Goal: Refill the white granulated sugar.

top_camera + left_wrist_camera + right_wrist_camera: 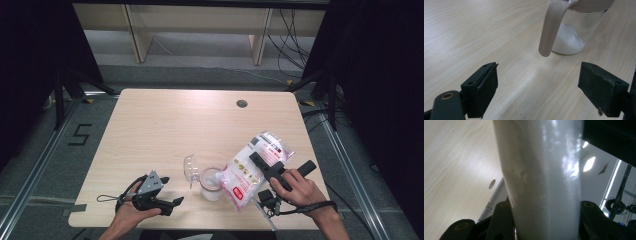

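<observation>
- The high view takes in the whole wooden table (165, 125): the right gripper (266, 169) grasps a plastic bag of white powder (250, 167), printed pink and white, near the right front of the table.
- The bag's long axis runs from far right down to near left, and its lower end tilts over the mouth of a clear measuring cup (212, 183) that stands near the front edge, about mid-table.
- A clear lid (191, 170) stands on edge just left of the cup; whether the two touch cannot be told.
- The left gripper (170, 195) rests low on the table at the near left, well apart from the bag, its jaws pointing right toward the cup.
- The left gripper view adds what the high view cannot resolve: the left gripper (537, 86) has its jaws spread wide and empty over bare wood, and beyond them stands the measuring cup (576, 27) with a pale, pinkish handle (550, 27) hanging down and a heap of white powder (569, 41) on its bottom.
- The right gripper view is close up on the bag (541, 177), a pale glossy column rising between the two jaws, which press on it from both sides.
- To its left lies the table (456, 165) with a round cable hole (492, 184) in it.
</observation>
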The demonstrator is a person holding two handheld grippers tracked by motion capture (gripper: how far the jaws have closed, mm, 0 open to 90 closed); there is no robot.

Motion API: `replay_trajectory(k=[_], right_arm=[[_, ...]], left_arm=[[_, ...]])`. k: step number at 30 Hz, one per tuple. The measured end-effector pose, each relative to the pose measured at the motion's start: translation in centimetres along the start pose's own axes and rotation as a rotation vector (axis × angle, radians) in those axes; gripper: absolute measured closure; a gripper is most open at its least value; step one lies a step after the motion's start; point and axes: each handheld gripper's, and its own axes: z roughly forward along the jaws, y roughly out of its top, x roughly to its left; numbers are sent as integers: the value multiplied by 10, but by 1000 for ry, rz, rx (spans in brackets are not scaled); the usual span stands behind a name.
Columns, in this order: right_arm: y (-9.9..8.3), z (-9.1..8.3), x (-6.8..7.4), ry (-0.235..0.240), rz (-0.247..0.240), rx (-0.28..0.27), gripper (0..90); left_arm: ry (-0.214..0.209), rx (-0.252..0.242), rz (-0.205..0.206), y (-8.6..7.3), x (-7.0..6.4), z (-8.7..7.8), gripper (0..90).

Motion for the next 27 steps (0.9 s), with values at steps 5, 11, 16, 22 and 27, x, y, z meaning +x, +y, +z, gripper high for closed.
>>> replay_trajectory(k=[5, 11, 16, 22, 27], right_arm=[[0, 0, 0, 7, -2, 3, 641], [1, 0, -1, 10, -5, 3, 644], [0, 0, -1, 11, -2, 1, 646], [0, 0, 0, 3, 1, -2, 650], [-1, 0, -2, 7, -7, -6, 654]], left_arm=[[-1, 1, -1, 0, 0, 0, 155], [0, 0, -4, 0, 0, 0, 155], [0, 0, -6, 0, 0, 0, 155], [1, 0, -6, 0, 0, 0, 155], [1, 0, -6, 0, 0, 0, 155]])
